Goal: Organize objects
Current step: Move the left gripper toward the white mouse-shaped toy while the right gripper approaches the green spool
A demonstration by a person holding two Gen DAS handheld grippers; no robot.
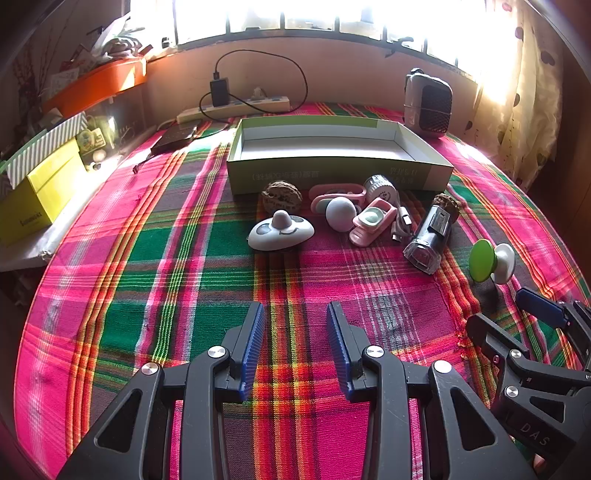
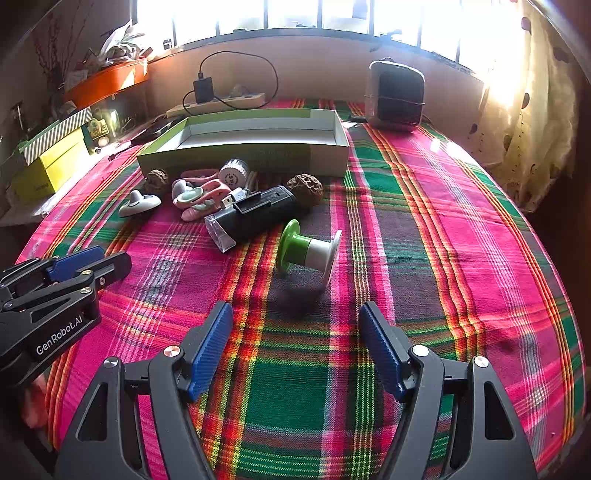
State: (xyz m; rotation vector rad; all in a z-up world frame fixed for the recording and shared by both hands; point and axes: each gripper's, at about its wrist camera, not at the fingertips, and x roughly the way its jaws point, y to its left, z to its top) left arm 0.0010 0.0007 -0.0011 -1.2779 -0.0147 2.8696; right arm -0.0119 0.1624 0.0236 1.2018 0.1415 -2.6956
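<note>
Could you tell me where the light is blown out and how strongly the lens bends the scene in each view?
Left wrist view: the window is pure white glare and the plaid cloth bulges in a curve. Right wrist view: the same glare washes out the curtain, and the green-and-white spool casts a soft shadow toward the camera.

"GenRobot.AI" stands in white on the black body of the left tongs (image 2: pixel 88 267). "DAS" is legible on the right tongs (image 1: pixel 517 317). Printing on the green box (image 1: pixel 332 173) is unreadable.
</note>
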